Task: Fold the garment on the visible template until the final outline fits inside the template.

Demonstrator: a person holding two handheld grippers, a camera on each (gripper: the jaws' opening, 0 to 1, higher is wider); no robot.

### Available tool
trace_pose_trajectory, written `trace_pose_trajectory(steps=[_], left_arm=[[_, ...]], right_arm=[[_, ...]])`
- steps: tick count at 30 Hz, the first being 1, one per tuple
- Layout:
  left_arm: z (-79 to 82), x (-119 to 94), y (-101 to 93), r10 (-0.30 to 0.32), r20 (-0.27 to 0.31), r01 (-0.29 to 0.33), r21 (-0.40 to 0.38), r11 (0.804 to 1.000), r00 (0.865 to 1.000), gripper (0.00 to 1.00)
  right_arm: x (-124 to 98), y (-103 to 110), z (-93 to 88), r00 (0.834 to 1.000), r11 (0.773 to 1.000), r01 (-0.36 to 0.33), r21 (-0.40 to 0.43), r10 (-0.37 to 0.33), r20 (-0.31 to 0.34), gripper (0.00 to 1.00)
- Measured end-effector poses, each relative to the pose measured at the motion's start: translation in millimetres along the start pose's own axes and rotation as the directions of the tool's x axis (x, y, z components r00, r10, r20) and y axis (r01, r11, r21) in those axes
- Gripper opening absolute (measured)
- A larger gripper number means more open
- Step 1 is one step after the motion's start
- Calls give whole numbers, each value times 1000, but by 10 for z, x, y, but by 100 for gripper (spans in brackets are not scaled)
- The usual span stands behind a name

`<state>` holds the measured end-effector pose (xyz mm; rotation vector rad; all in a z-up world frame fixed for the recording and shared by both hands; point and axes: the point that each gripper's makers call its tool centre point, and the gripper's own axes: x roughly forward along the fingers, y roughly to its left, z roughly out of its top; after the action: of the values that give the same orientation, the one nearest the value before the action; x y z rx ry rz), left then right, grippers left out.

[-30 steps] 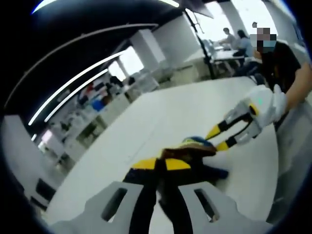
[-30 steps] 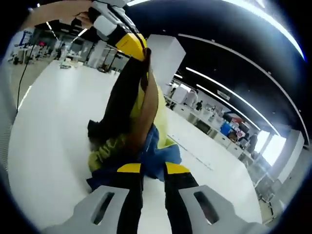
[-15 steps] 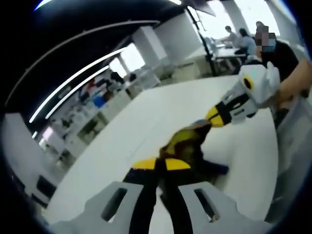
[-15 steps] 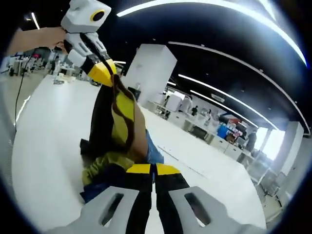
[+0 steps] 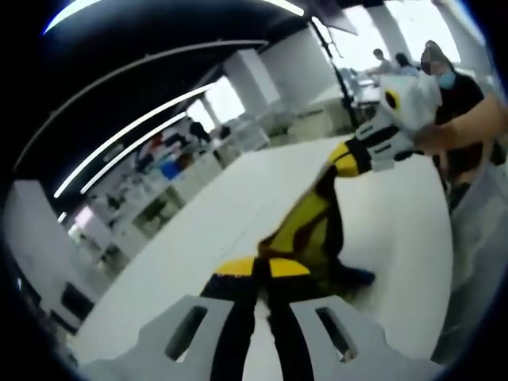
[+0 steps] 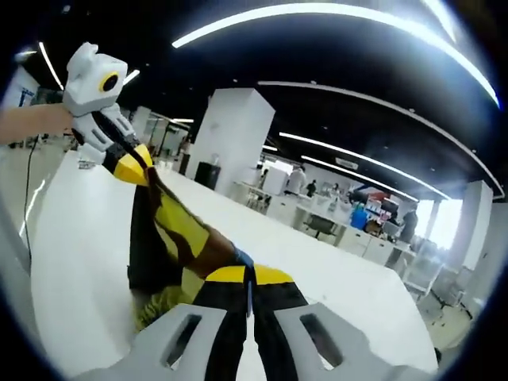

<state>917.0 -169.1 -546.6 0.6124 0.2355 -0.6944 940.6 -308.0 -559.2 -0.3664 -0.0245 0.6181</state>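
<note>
Holding one end each, the two grippers stretch the yellow, black and brown cloth garment (image 5: 311,230) between them above the white table (image 5: 230,214). In the left gripper view, the left gripper (image 5: 263,268) has its yellow-tipped jaws closed on the near end of the garment, and the cloth rises from there up to the right gripper (image 5: 351,159), which is also closed on it. A lower part of the garment, with a bit of blue, hangs down and touches the table just beyond the left jaws.

The right gripper view shows the same stretch from the other side: the right gripper (image 6: 248,275) pinches the cloth (image 6: 171,230) at its jaws, and the left gripper (image 6: 127,163) holds the far end higher up. This view also shows a yellow-green bunch of cloth lying on the table under the stretched part. The left gripper view alone shows a person in a dark shirt (image 5: 456,87) beside the far table edge.

The white table surface is wide on both sides of the garment, and its far edge is well apart from the cloth.
</note>
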Motion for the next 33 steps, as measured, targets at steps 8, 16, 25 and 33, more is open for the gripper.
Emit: trace_pose_trajectory(steps=[8, 16, 25, 33], left_arm=[[114, -183, 50, 25, 4, -25, 15, 1000, 1000, 0], [324, -356, 111, 25, 27, -26, 12, 1000, 999, 0], [576, -582, 290, 55, 66, -57, 26, 998, 996, 0], [809, -854, 319, 79, 116, -87, 61, 994, 990, 0]], right_arm=[[-55, -6, 219, 999, 999, -29, 42, 28, 21, 1], [-125, -75, 462, 997, 995, -38, 90, 31, 73, 1], [-274, -88, 865, 989, 994, -53, 97, 39, 145, 1], [-436, -109, 1188, 976, 993, -57, 105, 33, 216, 1]])
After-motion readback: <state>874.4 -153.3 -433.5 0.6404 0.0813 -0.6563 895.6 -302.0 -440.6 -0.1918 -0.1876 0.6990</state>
